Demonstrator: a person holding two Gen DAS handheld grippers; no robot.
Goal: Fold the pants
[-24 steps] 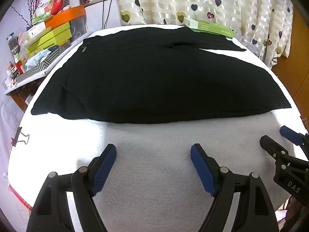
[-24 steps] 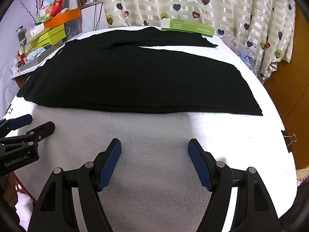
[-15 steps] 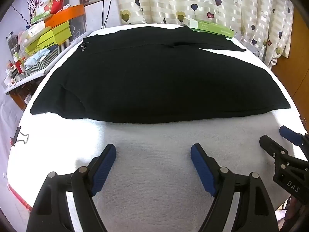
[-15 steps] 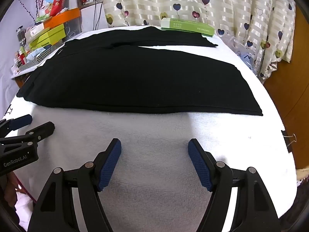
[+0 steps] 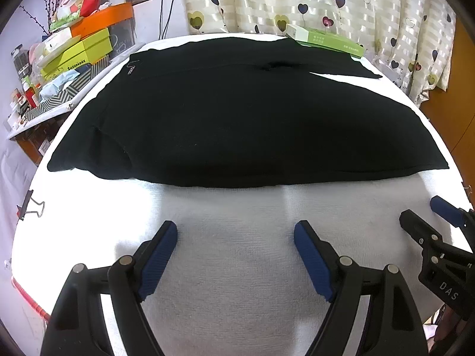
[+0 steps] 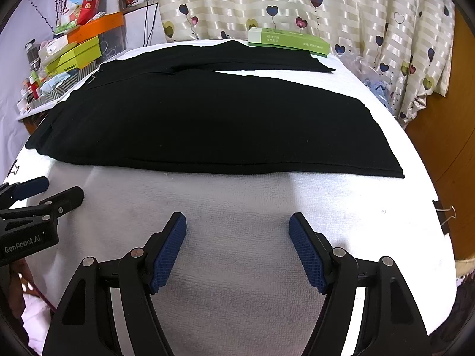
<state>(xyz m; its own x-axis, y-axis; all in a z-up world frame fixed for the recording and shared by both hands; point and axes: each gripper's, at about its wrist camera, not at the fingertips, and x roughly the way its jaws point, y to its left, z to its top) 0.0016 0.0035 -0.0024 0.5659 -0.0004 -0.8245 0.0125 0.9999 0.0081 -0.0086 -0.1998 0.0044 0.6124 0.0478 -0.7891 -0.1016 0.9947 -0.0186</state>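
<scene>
Black pants (image 5: 243,124) lie spread flat across the far half of a desk (image 5: 231,255) covered in white towel, waist toward the left, legs running right. One leg stretches along the far edge, the other lies nearer, a white wedge of towel showing between them at the right. A green box (image 6: 289,41) sits at the far edge, touching the far leg. The left claw (image 5: 236,234) hovers wide over bare towel, near the pants' front edge, holding nothing. The right claw (image 6: 237,227) is likewise wide and empty, beside the left one. Binder clips (image 5: 31,206) grip the towel's edges. Boxes (image 5: 80,50) pile up left of the desk; a heart-print curtain (image 6: 297,3) hangs behind.
</scene>
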